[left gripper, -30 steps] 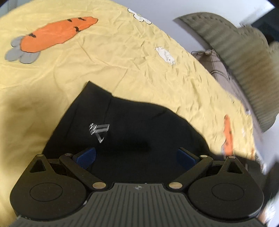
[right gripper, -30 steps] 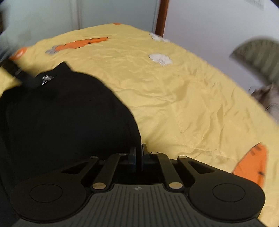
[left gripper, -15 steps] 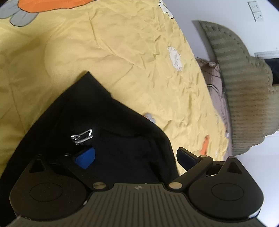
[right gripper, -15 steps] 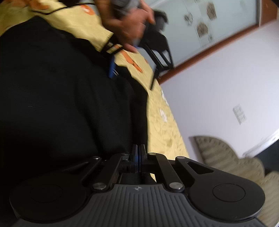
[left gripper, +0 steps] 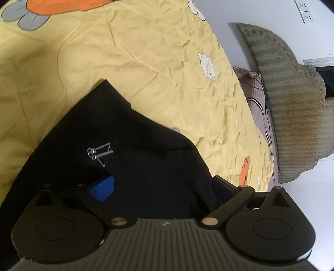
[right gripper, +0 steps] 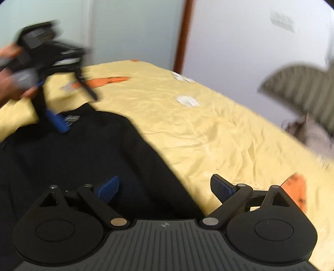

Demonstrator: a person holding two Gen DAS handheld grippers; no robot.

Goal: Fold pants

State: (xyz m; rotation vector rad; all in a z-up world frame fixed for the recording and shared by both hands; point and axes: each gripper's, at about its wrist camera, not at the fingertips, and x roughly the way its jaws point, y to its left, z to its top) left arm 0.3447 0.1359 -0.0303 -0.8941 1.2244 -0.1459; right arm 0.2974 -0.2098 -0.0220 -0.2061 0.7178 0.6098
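Note:
Black pants (left gripper: 135, 150) with a small silver logo (left gripper: 99, 154) lie folded on a yellow bedspread (left gripper: 146, 52). My left gripper (left gripper: 162, 187) is open just above the pants, its blue pads apart over the cloth. In the right wrist view the pants (right gripper: 83, 150) fill the lower left. My right gripper (right gripper: 165, 187) is open and empty over the pants' right edge. The left gripper (right gripper: 56, 121) shows there at the upper left, held by a hand, its blue finger near the logo corner.
The bedspread has orange carrot prints (left gripper: 62, 6) and white patches (left gripper: 206, 64). A green padded headboard (left gripper: 292, 93) and a pillow with a cable (left gripper: 258, 100) are at the right. A white wall with sockets (left gripper: 305, 12) is behind. A wooden door frame (right gripper: 183, 35) stands beyond the bed.
My right gripper has opened and let go of the pants' edge, which now lies flat on the bed. The left gripper stays open over the pants near the logo.

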